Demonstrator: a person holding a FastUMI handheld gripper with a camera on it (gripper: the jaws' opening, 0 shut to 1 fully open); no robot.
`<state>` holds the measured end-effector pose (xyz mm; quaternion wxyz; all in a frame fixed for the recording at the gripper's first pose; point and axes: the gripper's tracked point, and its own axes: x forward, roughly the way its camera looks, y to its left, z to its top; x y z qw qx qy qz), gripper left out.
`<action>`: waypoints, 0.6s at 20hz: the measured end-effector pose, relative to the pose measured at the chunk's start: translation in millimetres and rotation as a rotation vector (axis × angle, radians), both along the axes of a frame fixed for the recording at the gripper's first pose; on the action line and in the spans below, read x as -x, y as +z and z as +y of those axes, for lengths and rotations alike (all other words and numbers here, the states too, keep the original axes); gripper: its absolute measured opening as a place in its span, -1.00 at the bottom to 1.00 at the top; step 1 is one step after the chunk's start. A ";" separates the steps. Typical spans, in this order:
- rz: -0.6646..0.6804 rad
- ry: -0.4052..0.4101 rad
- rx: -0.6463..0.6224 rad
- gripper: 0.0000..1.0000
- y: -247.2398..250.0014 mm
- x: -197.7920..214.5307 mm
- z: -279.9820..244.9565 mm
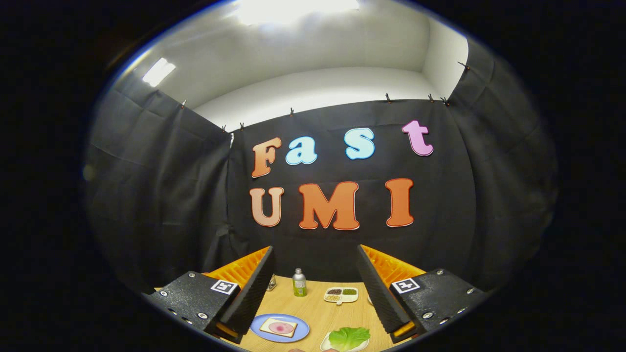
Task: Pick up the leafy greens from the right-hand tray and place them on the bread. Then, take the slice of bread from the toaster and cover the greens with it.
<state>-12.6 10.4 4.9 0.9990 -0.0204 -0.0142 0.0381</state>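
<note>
Hovering high over the wooden table (pixel 318 308), the gripper (pixel 315 293) has its fingers spread wide and nothing between them. The pose reads as a pre-approach stance: pitched up toward the booth wall, with the worktop low between the fingers. The leafy greens (pixel 349 337) sit in a small white tray (pixel 326 345) just inside the right finger, placed to that side so the grab is a short drop. The open-face bread (pixel 279 327), with a pink slice on top, lies on a blue plate (pixel 259 323) beside the left finger, apart from the greens, which leaves room for a clean transfer across. Further back, a small green-labelled bottle (pixel 299 283) and a divided condiment dish (pixel 341 294) stand near the wall, out of the working lane. A metal object (pixel 272 282) pokes out behind the left finger; possibly the toaster, can't tell. Judging by the layout, nothing is done yet: first step is to tilt down and close on the greens. Soft leaf, so a light pinch at the edge.
</note>
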 end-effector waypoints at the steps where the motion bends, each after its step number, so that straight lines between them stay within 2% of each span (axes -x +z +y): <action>1: -0.007 0.011 0.002 0.97 -0.9 0.6 2.2; 7: -0.033 -0.004 0.037 0.97 -9.1 -0.4 -1.5; 12: 0.001 -0.006 0.043 0.97 -32.2 -4.6 -3.5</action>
